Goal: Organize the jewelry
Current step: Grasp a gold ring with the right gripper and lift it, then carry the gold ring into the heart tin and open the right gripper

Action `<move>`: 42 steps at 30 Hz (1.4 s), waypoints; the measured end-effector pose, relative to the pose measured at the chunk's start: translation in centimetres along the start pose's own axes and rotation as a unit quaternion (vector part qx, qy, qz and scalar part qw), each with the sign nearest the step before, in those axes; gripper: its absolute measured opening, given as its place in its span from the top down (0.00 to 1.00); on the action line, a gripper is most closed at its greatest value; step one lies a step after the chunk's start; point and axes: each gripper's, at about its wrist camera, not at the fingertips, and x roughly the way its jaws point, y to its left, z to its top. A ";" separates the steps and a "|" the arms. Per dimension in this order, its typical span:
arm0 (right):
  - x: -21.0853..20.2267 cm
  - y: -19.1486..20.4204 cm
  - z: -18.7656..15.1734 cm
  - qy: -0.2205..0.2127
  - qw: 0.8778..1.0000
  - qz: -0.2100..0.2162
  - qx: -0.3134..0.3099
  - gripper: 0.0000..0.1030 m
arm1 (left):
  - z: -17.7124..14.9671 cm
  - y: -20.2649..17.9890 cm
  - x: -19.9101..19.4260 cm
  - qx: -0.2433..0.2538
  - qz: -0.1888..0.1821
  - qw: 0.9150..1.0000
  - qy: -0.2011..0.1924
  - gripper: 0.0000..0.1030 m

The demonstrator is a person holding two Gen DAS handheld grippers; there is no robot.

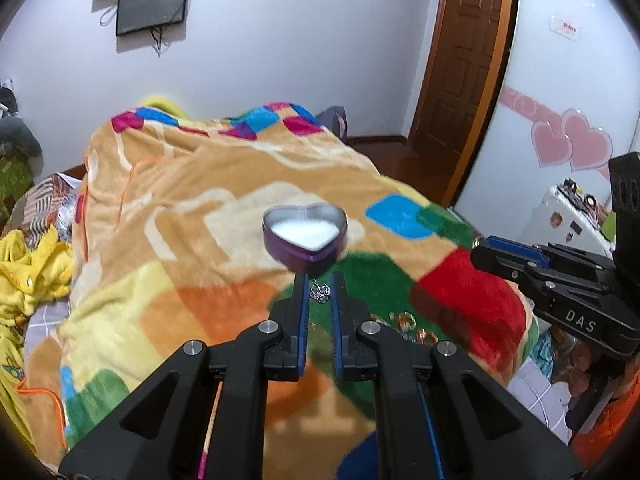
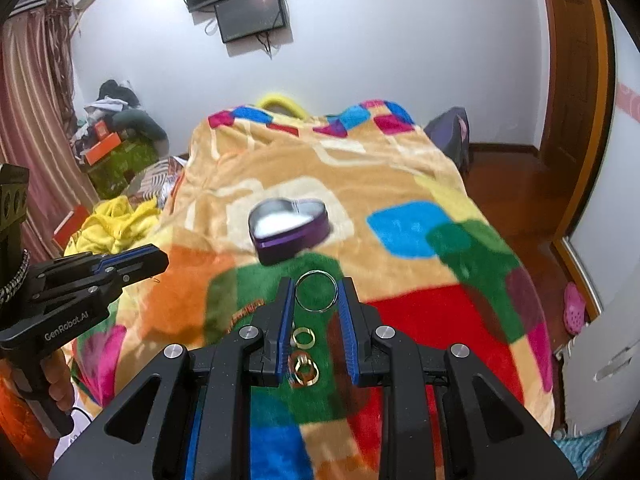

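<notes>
A purple heart-shaped tin (image 1: 305, 236) with a white lining stands open on the colourful blanket; it also shows in the right wrist view (image 2: 289, 231). My left gripper (image 1: 319, 287) holds a small silver crown-shaped ring (image 1: 320, 293) between its fingertips, just in front of the tin. My right gripper (image 2: 316, 292) holds a large silver ring (image 2: 316, 291) between its fingertips, also just in front of the tin. Gold rings (image 2: 303, 364) lie on the blanket under the right gripper; they also show in the left wrist view (image 1: 405, 322).
The blanket (image 1: 192, 208) covers a bed. Yellow clothes (image 2: 114, 226) lie at its left side. A wooden door (image 1: 468, 56) and wood floor are at the right. A wall-mounted screen (image 2: 250, 14) hangs behind.
</notes>
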 end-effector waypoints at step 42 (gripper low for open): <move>11.5 1.1 5.8 0.035 0.997 0.037 -0.063 0.81 | 7.4 4.3 11.4 -0.031 -0.056 0.997 0.033 0.91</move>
